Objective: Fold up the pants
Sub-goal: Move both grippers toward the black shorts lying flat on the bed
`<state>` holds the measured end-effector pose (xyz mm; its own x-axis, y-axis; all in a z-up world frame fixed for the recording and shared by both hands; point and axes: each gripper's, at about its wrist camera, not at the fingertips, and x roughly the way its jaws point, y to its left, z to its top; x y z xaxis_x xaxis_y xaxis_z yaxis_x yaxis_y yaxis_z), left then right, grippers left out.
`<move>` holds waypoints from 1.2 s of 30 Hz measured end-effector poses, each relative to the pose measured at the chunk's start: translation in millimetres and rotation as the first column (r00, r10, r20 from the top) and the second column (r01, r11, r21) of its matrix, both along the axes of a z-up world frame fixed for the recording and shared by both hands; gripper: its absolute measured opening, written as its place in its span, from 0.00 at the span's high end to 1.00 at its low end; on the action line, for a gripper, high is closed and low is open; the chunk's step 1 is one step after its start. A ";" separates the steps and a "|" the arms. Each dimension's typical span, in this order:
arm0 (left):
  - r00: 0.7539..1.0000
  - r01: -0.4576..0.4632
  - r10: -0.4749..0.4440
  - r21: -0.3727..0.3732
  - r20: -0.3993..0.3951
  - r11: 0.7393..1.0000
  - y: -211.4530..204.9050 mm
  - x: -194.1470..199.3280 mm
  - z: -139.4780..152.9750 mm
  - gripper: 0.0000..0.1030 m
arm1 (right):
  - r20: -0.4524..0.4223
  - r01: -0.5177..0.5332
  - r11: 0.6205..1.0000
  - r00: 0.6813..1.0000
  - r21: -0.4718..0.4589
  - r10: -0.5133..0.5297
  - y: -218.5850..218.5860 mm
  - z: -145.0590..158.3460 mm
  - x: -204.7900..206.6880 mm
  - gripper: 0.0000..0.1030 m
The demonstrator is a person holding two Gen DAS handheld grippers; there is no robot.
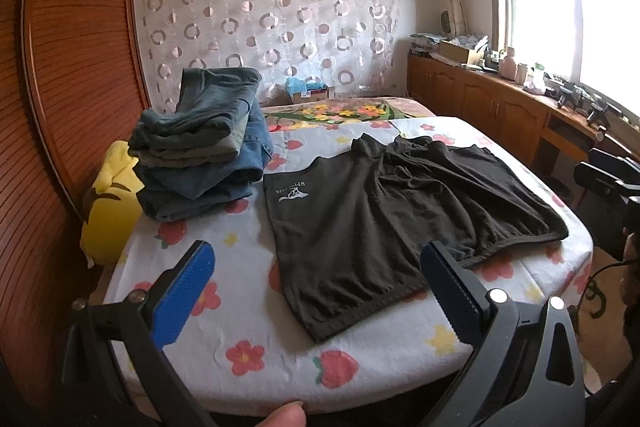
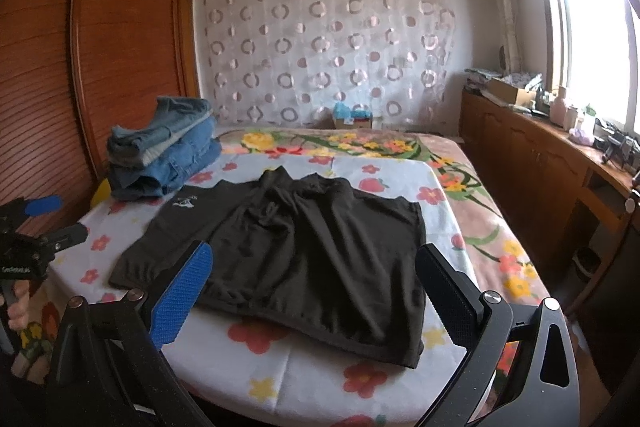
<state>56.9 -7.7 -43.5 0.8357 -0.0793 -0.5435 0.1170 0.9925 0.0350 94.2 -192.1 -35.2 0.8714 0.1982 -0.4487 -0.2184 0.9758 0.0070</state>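
Observation:
Black shorts (image 1: 384, 211) with a small white logo lie spread flat on the flower-print sheet (image 1: 240, 267) of the bed; they also show in the right wrist view (image 2: 304, 251). My left gripper (image 1: 316, 279) is open and empty, held above the near waistband edge of the shorts. My right gripper (image 2: 312, 279) is open and empty, held above the near edge of the shorts on their right side. The left gripper shows at the left edge of the right wrist view (image 2: 44, 223), and the right gripper at the right edge of the left wrist view (image 1: 612, 195).
A stack of folded jeans (image 1: 200, 147) sits on the far left of the bed, also in the right wrist view (image 2: 164, 155). A yellow plush toy (image 1: 108, 203) lies beside it by the wooden wardrobe (image 1: 60, 107). A wooden cabinet (image 2: 560, 167) with clutter runs along the window on the right.

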 end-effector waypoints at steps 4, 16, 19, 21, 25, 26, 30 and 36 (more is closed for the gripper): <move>0.999 0.038 -0.038 -0.002 -0.014 0.999 -2.8 12.7 -1.4 0.00 | -0.018 -0.027 0.999 0.999 -0.020 0.027 -3.5 -2.5 8.8 0.07; 0.991 0.117 -0.123 -0.101 -0.056 0.988 -4.7 41.2 -12.6 0.00 | -0.085 -0.044 0.996 0.996 -0.072 0.037 -29.8 -8.7 58.9 0.36; 0.990 0.111 -0.119 -0.096 -0.076 0.989 -6.1 49.6 -20.2 0.00 | -0.112 -0.027 0.998 0.993 -0.062 0.020 -44.1 -11.8 81.0 0.44; 0.988 0.110 -0.120 -0.103 -0.099 0.989 -6.5 54.7 -28.4 0.00 | -0.135 -0.010 0.998 0.991 -0.065 0.002 -52.8 -15.9 97.0 0.49; 0.983 0.102 -0.117 -0.111 -0.139 0.989 -5.6 62.2 -43.2 0.00 | -0.218 0.011 0.998 0.976 -0.057 -0.023 -68.9 -30.7 135.5 0.59; 0.982 0.099 -0.116 -0.115 -0.150 0.988 -4.9 64.0 -46.9 0.00 | -0.245 0.019 0.999 0.969 -0.050 -0.031 -74.0 -35.7 146.6 0.61; 0.975 0.092 -0.116 -0.128 -0.191 0.987 -4.0 71.0 -60.1 0.00 | -0.334 0.060 0.998 0.940 -0.027 -0.065 -90.2 -53.7 182.2 0.68; 0.965 0.082 -0.113 -0.141 -0.237 0.987 -2.3 77.3 -76.1 0.00 | -0.400 0.090 0.995 0.911 -0.031 -0.096 -98.6 -70.3 215.9 0.68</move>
